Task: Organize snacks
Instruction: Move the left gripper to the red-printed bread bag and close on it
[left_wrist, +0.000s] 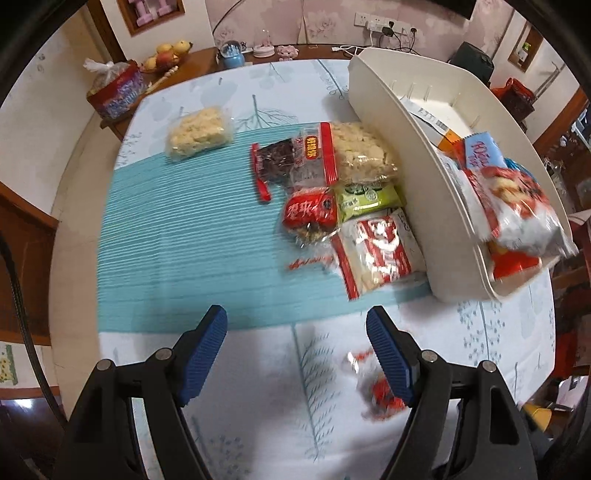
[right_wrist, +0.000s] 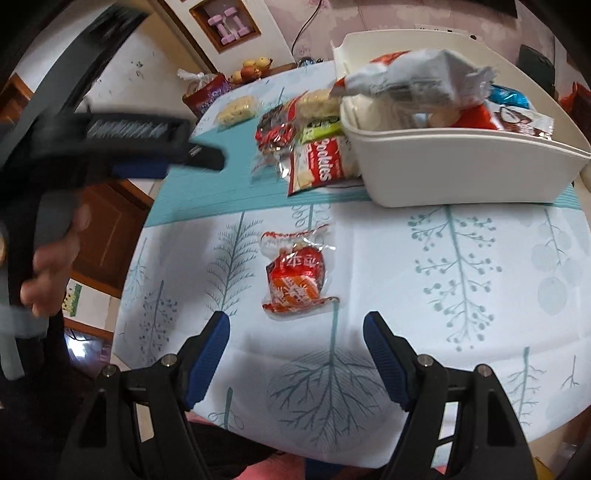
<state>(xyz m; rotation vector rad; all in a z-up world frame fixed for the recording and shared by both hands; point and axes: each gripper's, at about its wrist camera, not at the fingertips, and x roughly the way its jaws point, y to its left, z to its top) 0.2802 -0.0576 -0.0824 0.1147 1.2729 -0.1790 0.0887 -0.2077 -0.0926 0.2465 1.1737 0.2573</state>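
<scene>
Two released claws, left (left_wrist: 296, 325) and right (right_wrist: 296, 330), one red snack packet (right_wrist: 297, 280) near one cream bin (right_wrist: 443, 162)

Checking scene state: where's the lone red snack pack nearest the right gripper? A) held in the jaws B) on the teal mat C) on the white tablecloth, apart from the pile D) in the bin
C: the red pack lies alone on the tablecloth, short of the mat and bin.

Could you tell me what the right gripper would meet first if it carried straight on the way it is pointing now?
Probably the lone red snack packet ahead of the open right gripper, though depth is unclear.
</scene>
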